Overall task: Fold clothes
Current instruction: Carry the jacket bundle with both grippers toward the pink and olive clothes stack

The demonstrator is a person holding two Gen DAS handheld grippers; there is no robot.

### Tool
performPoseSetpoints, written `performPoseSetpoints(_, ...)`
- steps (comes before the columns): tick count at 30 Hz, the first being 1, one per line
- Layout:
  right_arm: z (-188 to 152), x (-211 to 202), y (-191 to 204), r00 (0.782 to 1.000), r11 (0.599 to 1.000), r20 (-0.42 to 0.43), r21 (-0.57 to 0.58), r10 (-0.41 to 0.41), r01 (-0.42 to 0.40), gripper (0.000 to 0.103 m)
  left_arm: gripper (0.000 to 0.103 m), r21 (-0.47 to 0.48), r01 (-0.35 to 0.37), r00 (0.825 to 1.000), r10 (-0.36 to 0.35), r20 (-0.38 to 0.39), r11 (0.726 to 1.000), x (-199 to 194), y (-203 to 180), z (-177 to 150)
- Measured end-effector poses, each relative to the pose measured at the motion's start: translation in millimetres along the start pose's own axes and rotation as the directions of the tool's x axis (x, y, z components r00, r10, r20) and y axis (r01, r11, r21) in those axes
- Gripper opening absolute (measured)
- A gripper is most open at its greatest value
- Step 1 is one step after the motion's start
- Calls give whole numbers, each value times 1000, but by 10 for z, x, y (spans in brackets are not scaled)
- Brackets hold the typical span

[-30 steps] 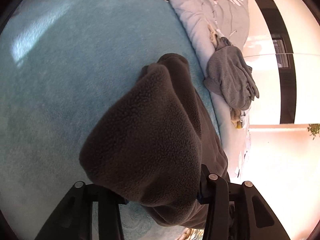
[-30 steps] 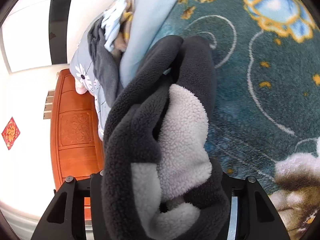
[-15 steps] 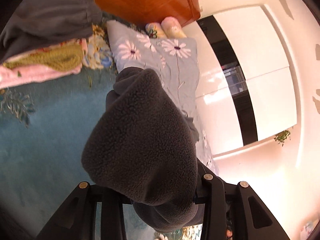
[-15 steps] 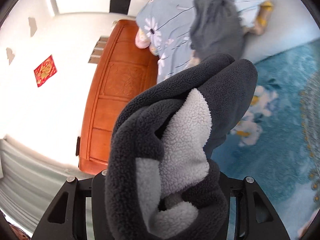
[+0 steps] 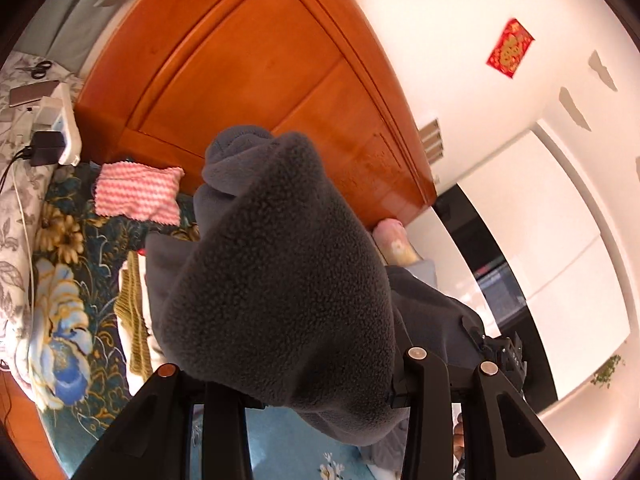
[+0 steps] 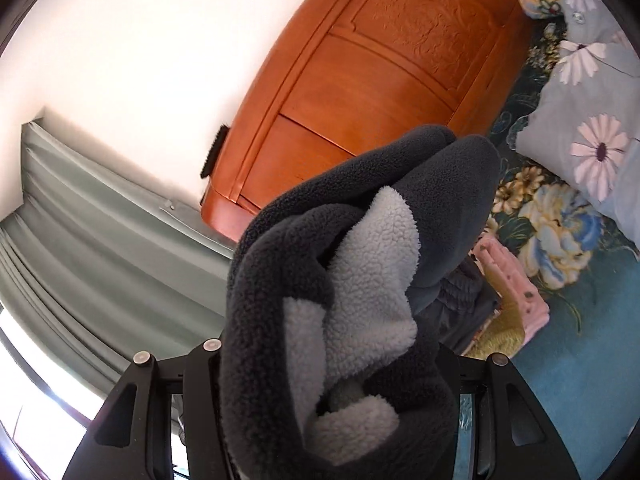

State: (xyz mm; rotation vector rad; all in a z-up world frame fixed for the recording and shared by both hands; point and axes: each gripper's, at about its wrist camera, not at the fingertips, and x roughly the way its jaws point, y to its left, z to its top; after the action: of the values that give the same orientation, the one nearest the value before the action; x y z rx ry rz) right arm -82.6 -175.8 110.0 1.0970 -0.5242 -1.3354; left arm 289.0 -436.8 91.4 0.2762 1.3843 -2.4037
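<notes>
Fleece: dark grey, nubby outside, pale grey sherpa lining. You hold it bunched and lifted, clear of the bed, in front of the wooden headboard.

Left gripper: your fingers pinch a thick fold of the fleece; only the dark outer face shows here.

Right gripper: clamped on another bunch, rolled so the lining faces the camera.

Left view only: pink-and-white knit cloth far left on the floral bedspread, an olive knit piece beside the fleece, a power strip at the far left edge, a red wall decoration.

Right view only: grey-green curtain at left, grey daisy-print quilt at right, a pink garment on a low stack just right of the fleece.
</notes>
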Motion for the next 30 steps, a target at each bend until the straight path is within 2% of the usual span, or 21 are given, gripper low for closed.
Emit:
performPoseSetpoints(2, 135, 350, 71, 1000, 999, -18, -41, -1, 0, 55, 40, -29, 2, 999, -1, 48, 1000, -12, 164, 87)
performPoseSetpoints(5, 259, 754, 91, 999, 994, -43, -104, 32, -37, 55, 42, -55, -6, 994, 12, 112, 998, 12, 471, 9)
performPoseSetpoints(6, 267, 867, 49, 998, 991, -60, -130, 21, -29, 55, 42, -76, -25, 994, 33, 100, 997, 46, 628, -36)
performPoseSetpoints(8, 292, 1076, -127, 993, 987, -108, -154, -53, 36, 55, 42, -148, -71, 997, 76, 25, 986, 203, 987, -154)
performPoseSetpoints(11, 303, 1285, -676, 961, 974, -167, -85, -222, 210, 55, 43, -255, -131, 990, 112, -87, 958, 454, 1477, -426)
performPoseSetpoints(13, 146, 1261, -1068, 950, 962, -166, 23, -265, 272, 55, 45, -307, -104, 992, 77, -99, 946, 573, 1526, -769)
performPoseSetpoints(15, 42, 1163, -1373, 959, 959, -144, 109, -244, 260, 55, 45, -276, -104, 993, 83, -86, 956, 600, 1430, -798)
performPoseSetpoints(17, 91, 1196, -1441, 963, 962, -139, 119, -229, 246, 55, 45, -229, -87, 995, 76, -58, 969, 597, 1279, -743)
performPoseSetpoints(21, 398, 1294, -1218, 976, 978, -104, 72, -189, 197, 55, 44, -111, 2, 1000, 2, 31, 994, 532, 854, -491)
performPoseSetpoints(22, 458, 1278, -1161, 981, 982, -89, 57, -174, 179, 55, 44, -100, 12, 999, -8, 32, 995, 543, 817, -463)
performPoseSetpoints(24, 548, 1278, -1105, 983, 985, -73, 40, -166, 169, 55, 44, -121, -13, 1000, 14, 3, 993, 617, 933, -525)
performPoseSetpoints(27, 510, 1373, -1280, 967, 969, -113, 64, -229, 237, 55, 45, -209, -98, 993, 82, -84, 973, 782, 1322, -722)
performPoseSetpoints(30, 351, 1409, -1537, 961, 956, -137, 135, -241, 259, 56, 49, -295, -120, 986, 79, -147, 948, 844, 1643, -881)
